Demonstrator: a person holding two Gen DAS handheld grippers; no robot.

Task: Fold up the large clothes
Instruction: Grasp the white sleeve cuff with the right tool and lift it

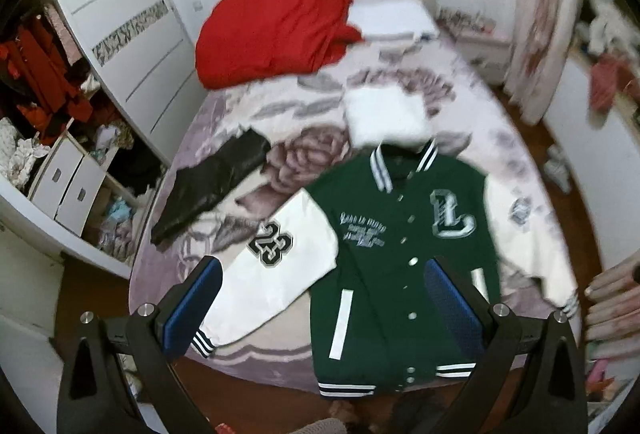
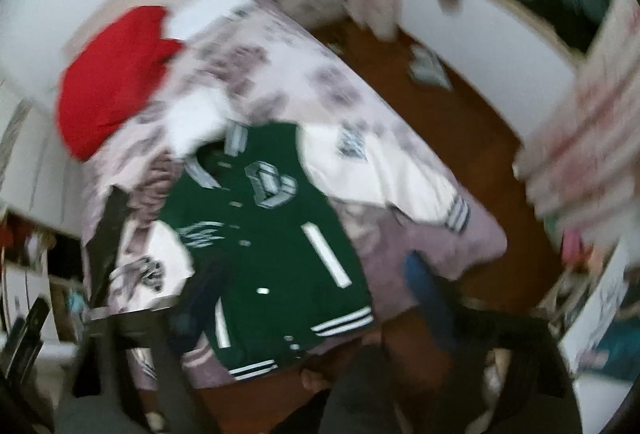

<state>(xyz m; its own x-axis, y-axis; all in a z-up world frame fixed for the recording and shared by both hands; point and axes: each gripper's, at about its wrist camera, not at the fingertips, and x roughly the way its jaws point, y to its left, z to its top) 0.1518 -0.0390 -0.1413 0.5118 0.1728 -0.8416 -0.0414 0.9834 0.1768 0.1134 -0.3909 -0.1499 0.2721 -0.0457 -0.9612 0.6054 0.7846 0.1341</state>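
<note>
Green varsity jacket with white sleeves (image 1: 400,258) lies face up, buttoned and spread flat at the near end of the floral-covered bed (image 1: 320,113), hem toward the foot. Left to right: black garment (image 1: 212,185) beside the "23" sleeve (image 1: 272,274); green body; far sleeve (image 2: 380,169) angled outward. Left gripper (image 1: 320,310) hangs above the jacket, jaws released, nothing held. Right gripper (image 2: 304,298), blurred, appears released and empty. Judged stage: folding not yet begun. Next move calls for seizing a sleeve cuff and bringing it across the body.
</note>
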